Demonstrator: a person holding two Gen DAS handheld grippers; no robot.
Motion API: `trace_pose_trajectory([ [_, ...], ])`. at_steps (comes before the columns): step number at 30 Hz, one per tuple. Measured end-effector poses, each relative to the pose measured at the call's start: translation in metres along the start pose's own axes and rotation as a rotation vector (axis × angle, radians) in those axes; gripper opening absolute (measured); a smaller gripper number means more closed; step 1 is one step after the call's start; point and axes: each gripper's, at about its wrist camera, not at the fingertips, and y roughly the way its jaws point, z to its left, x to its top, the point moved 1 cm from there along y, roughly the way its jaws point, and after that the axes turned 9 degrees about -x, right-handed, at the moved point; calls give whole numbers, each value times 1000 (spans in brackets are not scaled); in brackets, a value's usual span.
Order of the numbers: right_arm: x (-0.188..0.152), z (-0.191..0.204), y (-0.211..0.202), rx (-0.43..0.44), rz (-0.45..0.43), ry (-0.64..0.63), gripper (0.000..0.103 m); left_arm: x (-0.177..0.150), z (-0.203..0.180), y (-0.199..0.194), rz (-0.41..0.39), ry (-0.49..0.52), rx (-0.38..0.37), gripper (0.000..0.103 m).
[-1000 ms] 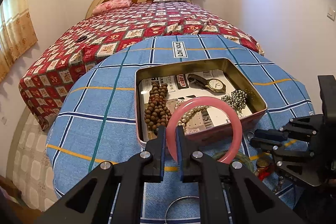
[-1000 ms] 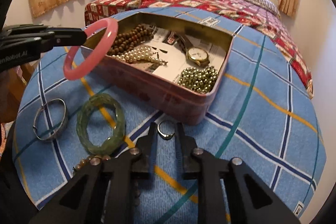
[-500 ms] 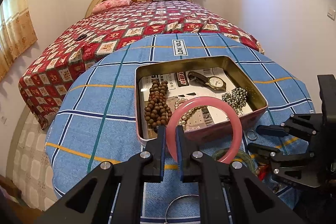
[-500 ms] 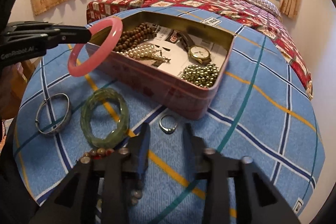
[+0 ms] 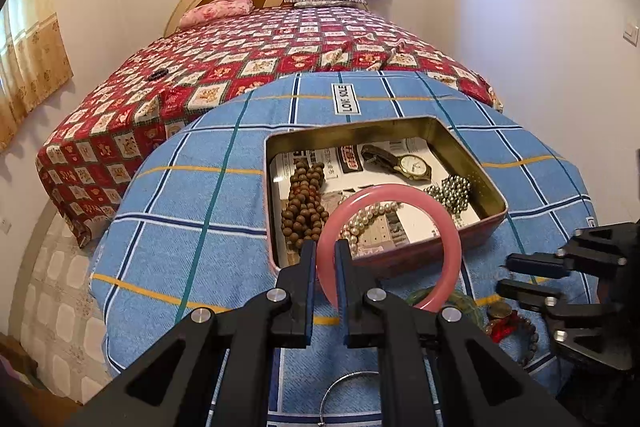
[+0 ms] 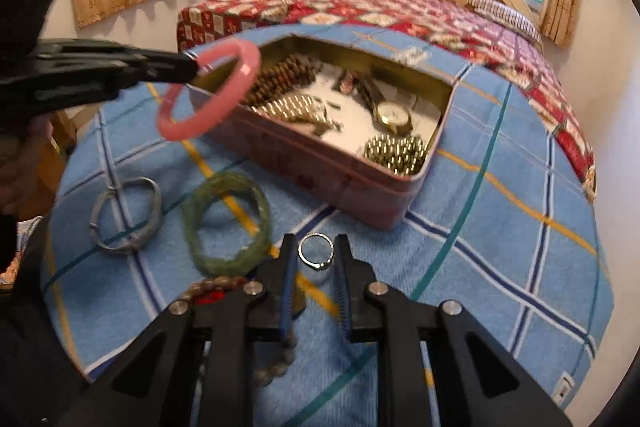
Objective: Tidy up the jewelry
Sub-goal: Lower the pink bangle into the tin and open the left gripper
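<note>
The right gripper (image 6: 314,259) is nearest to the small silver ring (image 6: 316,251). The ring sits right between its two black fingers, lying on the blue checked cloth (image 6: 500,227). The jaws have just been closing in around the ring, but they stand a little apart and do not look like they are pressing on it yet. The ring lies flat, so the fingers must meet it from both sides. A bit farther off, the left gripper (image 5: 326,259) is pinched tight on the round pink bangle (image 5: 390,247), holding it up over the near edge of the pink metal tin (image 6: 320,167). The tin lies straight ahead of both hands, and the ring goes there next.
</note>
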Motion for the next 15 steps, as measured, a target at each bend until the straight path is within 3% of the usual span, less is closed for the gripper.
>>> trace_pose_trajectory([
  [6,28,-5,-27,-12,-98,-3,20,16,2,0,-16,12,21,9],
  [15,65,-26,19,-60,-98,8,21,39,12,27,1,21,63,9],
])
